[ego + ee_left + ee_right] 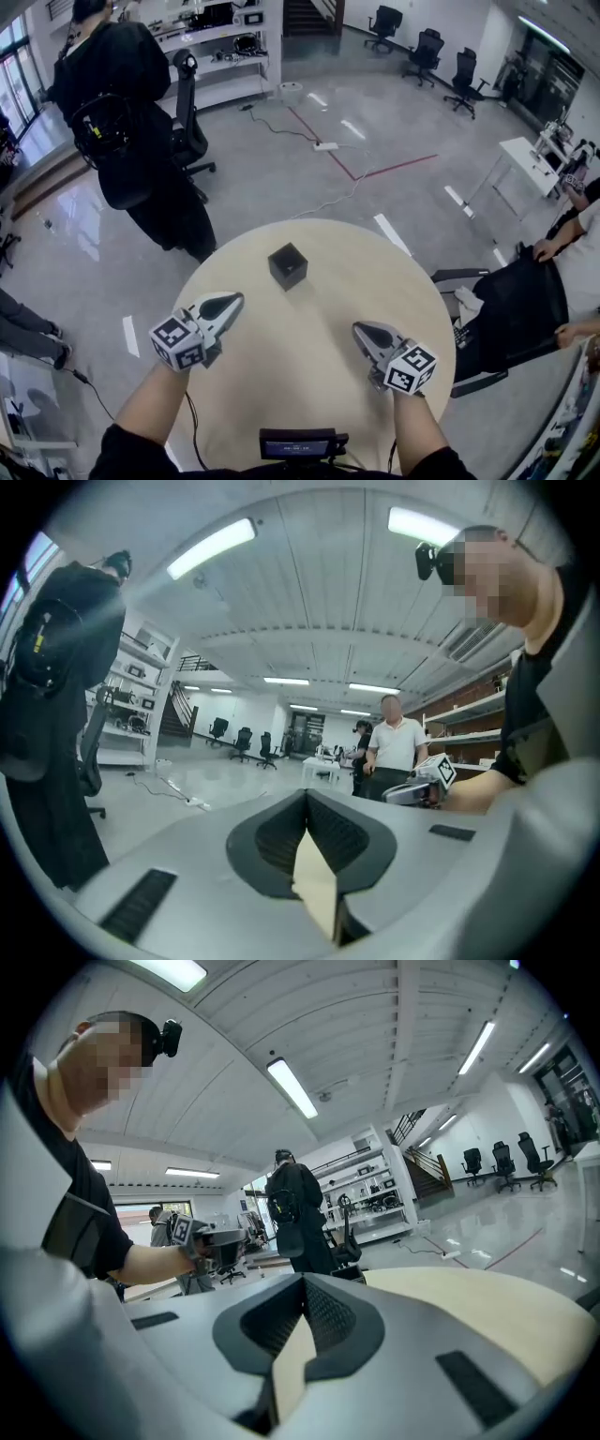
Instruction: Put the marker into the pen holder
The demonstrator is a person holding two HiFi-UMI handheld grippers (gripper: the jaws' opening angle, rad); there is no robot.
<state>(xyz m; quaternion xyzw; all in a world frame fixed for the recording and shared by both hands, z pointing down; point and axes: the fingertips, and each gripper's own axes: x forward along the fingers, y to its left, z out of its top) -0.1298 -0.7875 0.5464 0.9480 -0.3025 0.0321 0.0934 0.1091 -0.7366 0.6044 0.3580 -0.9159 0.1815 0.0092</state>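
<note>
On my head view the pen holder [288,265], a small black box, stands upright near the far middle of the round tabletop [319,375], one corner turned toward me. I cannot make out the marker in any view, so I can tell neither which way it points nor how its long axis lies.

The left gripper [234,300] hangs over the near left of the tabletop. Its jaws are pressed together with nothing between them, as the left gripper view [305,797] confirms. The right gripper [359,330] hangs over the near right, its jaws likewise closed on nothing [302,1283].

The pen holder sits beyond both sets of jaws, roughly between their lines and apart from each, with the left tips somewhat nearer.
</note>
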